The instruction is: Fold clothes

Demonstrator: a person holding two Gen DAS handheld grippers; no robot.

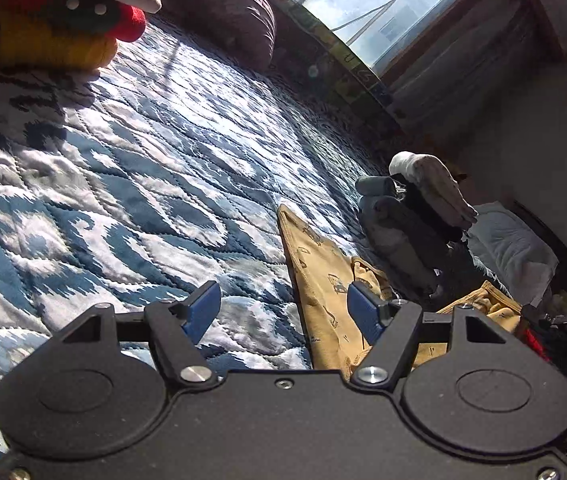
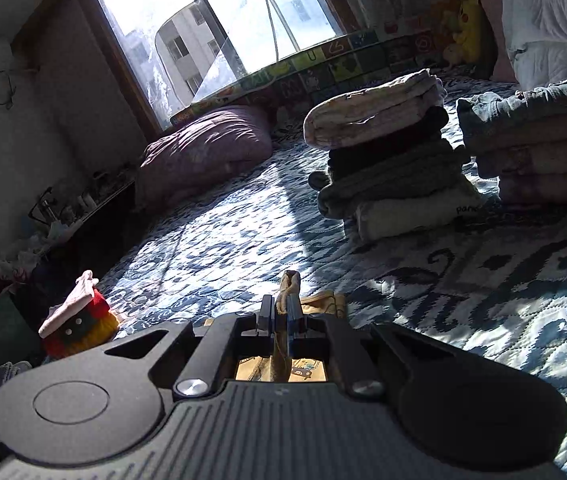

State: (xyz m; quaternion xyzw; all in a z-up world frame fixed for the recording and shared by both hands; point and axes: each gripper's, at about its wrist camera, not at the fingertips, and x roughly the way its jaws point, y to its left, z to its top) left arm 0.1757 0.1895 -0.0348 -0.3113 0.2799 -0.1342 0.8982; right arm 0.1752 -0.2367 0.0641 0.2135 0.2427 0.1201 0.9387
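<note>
The mustard-yellow garment [image 1: 323, 272], printed with small vehicles, lies on the bed quilt [image 1: 131, 184] at the lower centre-right of the left wrist view, one straight edge running up toward the middle of the frame and a bunched part near the right side. In the right wrist view a pinched ridge of the same cloth [image 2: 288, 292] stands up at lower centre, with more of it visible under the tool.

The right gripper [image 2: 280, 314] has its fingers closed tight on that ridge of the garment. The left gripper [image 1: 283, 308] has its fingers spread wide with nothing between them; its right-hand finger sits over the yellow cloth and its left-hand finger over bare quilt, and whether either touches the fabric cannot be told.

As a judgement, this is an early fold on one garment: one end is held and the free gripper is placed to take the edge. The next move likely calls for closing the left fingers on the straight hem, then lifting both ends together so the cloth hangs flat before being laid over.

Further out, two stacks of folded clothes [image 2: 391, 160] stand at the upper right of the right wrist view, well apart from the garment. A red and yellow knitted item [image 1: 43, 28] sits in the upper left of the left wrist view.
</note>
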